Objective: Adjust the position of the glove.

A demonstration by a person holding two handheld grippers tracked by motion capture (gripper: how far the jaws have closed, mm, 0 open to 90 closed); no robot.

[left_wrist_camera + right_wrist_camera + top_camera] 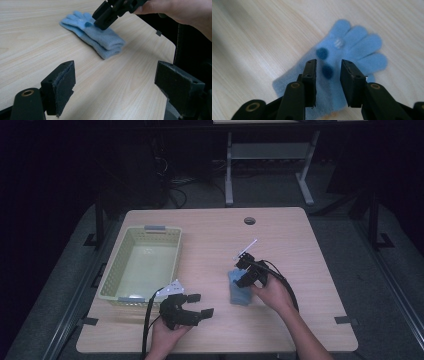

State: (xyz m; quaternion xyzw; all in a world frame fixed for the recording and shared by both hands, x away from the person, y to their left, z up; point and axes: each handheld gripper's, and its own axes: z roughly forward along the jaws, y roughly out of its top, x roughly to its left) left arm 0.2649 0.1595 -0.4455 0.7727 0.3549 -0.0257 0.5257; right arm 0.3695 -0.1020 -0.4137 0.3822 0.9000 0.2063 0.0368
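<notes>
A light blue knit glove (239, 292) with dark blue dots lies flat on the wooden table (210, 235), right of centre. The glove (352, 45) looks folded or doubled over, its cuff end (110, 46) two layers thick. My right gripper (241, 272) hangs just over the palm; its jaws (329, 63) are partly open, one on each side of a dark dot, and grip nothing. My left gripper (201, 304) is near the table's front edge, left of the glove, jaws spread wide (117, 85) and empty, pointed toward the glove (100, 40) and the right gripper (98, 21).
A pale green plastic basket (114, 270), empty, stands at the table's left side, just behind the left gripper. A round cable hole (249, 220) sits near the far edge. Bare wood lies between the left gripper and the glove.
</notes>
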